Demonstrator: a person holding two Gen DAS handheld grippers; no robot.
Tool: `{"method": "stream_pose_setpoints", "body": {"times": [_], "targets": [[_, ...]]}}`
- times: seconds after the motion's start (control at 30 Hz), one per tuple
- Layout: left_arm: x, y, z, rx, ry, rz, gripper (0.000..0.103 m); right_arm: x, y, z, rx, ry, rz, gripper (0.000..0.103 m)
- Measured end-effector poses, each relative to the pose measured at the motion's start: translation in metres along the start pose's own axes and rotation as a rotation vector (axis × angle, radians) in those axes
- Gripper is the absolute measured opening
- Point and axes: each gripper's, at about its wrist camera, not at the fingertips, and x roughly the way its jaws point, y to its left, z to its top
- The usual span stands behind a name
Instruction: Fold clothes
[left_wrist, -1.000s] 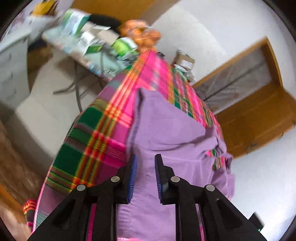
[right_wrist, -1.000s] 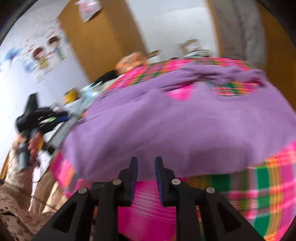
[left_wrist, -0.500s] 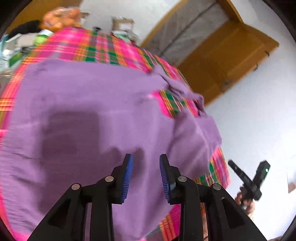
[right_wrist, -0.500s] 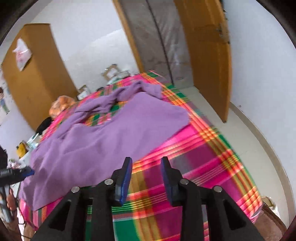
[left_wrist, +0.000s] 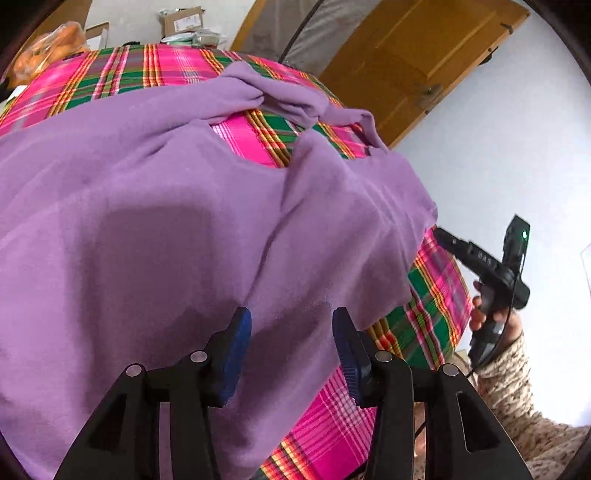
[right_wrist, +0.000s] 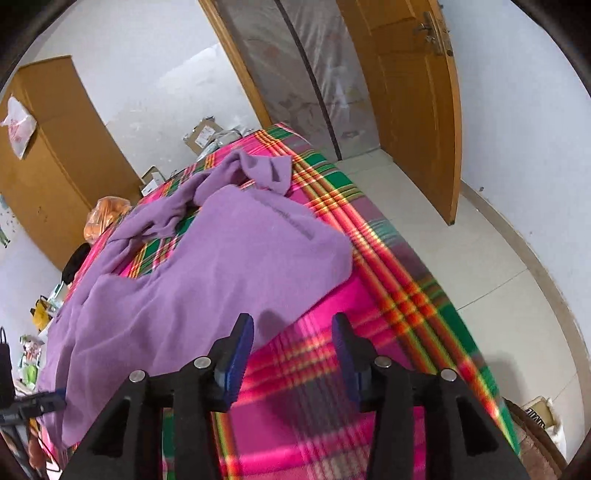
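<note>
Purple garment (left_wrist: 155, 229) lies spread on the plaid bed (right_wrist: 388, 280), both grippers' jaws opening empty above it; next, likely grasp its near edge.

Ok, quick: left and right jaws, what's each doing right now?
Left gripper: jaws opening, nothing between them, above the purple garment.
Right gripper: jaws opening, holding nothing, over the garment's edge and the plaid cover.

The right gripper (right_wrist: 292, 334) is being held over the plaid cover (right_wrist: 388, 280) — its jaws are opening, nothing between them — beside the purple garment (right_wrist: 221, 266).
</note>
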Motion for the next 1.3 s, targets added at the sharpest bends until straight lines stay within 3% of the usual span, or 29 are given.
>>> {"method": "stream_pose_setpoints", "body": {"times": [0.17,0.27,0.37,0.43,0.5,0.53,0.93,1.3], "targets": [[0.006,-0.01,0.0,0.046,0.01,-0.009,0.048,0.016,-0.006,0.012,0.027,0.026,0.035,0.049],[0.009,-0.02,-0.005,0.117,0.028,0.016,0.049,0.02,-0.009,0.018,0.043,0.025,0.057,0.049],[0.014,-0.022,-0.008,0.125,0.04,0.03,0.049,0.024,-0.013,0.021,0.095,0.019,0.083,0.048],[0.014,-0.02,-0.007,0.11,0.04,0.024,0.049,0.026,-0.015,0.022,0.121,0.019,0.096,0.037],[0.013,-0.018,-0.007,0.092,0.04,0.016,0.049,0.026,-0.012,0.022,0.109,0.019,0.088,0.008],[0.013,-0.017,-0.007,0.089,0.04,0.015,0.049,0.026,-0.01,0.021,0.1,0.017,0.082,0.004],[0.007,-0.011,-0.012,0.067,0.044,-0.025,0.049,-0.05,-0.005,0.026,0.055,-0.203,0.045,0.003],[0.011,-0.021,-0.017,0.074,0.082,-0.1,0.049,-0.085,-0.033,0.001,0.134,-0.255,-0.025,0.003]]}}
